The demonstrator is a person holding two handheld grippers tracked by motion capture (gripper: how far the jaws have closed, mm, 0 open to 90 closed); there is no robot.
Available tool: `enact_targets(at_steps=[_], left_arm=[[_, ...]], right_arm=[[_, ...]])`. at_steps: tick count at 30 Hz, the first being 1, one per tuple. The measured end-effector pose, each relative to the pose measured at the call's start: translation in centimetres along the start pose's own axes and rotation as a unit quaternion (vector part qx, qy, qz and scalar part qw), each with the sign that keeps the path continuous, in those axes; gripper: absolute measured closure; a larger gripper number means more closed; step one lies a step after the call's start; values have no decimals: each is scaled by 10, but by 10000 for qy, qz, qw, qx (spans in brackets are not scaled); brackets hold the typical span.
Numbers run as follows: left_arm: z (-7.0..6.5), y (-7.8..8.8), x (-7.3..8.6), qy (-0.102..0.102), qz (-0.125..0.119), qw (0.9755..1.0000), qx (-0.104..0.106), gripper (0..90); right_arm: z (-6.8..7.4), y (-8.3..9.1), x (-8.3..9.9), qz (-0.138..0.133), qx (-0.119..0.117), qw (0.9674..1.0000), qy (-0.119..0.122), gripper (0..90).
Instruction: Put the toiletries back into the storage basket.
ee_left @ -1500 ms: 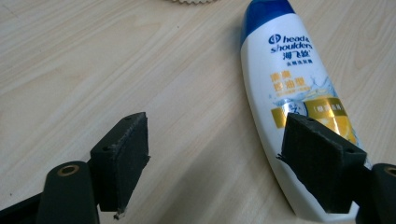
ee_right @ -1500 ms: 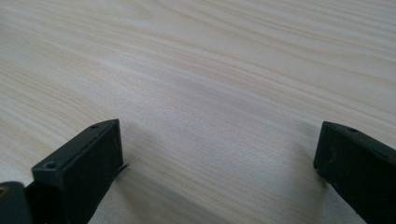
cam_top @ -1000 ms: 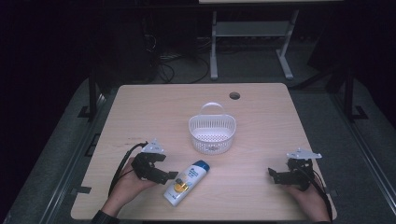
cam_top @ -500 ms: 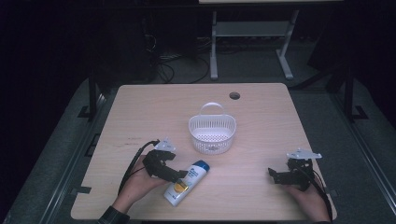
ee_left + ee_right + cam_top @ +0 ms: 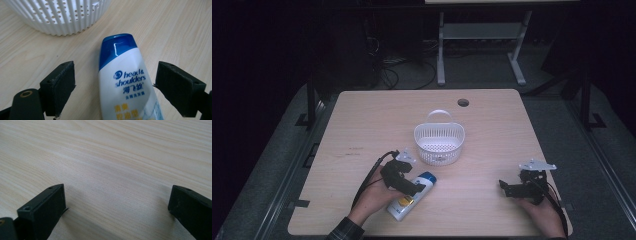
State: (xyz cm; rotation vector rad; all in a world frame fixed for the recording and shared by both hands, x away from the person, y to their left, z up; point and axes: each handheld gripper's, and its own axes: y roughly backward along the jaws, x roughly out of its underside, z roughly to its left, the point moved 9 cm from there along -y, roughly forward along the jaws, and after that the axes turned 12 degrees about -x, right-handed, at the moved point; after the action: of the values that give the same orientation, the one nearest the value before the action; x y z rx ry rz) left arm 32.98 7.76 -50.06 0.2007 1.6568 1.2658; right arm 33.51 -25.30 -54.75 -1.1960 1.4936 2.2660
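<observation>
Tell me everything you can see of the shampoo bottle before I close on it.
The shampoo bottle is white plastic, by its look, with a glossy blue cap and a blue Head & Shoulders logo over yellow print. It lies flat on the wooden table, label up and cap shut, the cap pointing toward the white slotted basket without touching it. The left gripper is open over it, with one jaw on each side of the bottle and a gap at both. Nothing grips it.

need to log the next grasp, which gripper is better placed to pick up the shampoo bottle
Left. The left gripper is open with its jaws either side of the shampoo bottle, which lies beside the white basket. The right gripper is open over bare table, well off to the side.
</observation>
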Motion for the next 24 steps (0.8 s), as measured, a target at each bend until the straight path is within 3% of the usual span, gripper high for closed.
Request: enact_targets(at_steps=[13, 24], left_arm=[[-15, -23, -2, -269, 391, 9988, -151, 157], [-12, -27, 5, -358, 565, 9974, -277, 182]], right_arm=[[0, 0, 0, -1, 0, 10000, 2, 8], [0, 0, 0, 0, 0, 10000, 1, 8]])
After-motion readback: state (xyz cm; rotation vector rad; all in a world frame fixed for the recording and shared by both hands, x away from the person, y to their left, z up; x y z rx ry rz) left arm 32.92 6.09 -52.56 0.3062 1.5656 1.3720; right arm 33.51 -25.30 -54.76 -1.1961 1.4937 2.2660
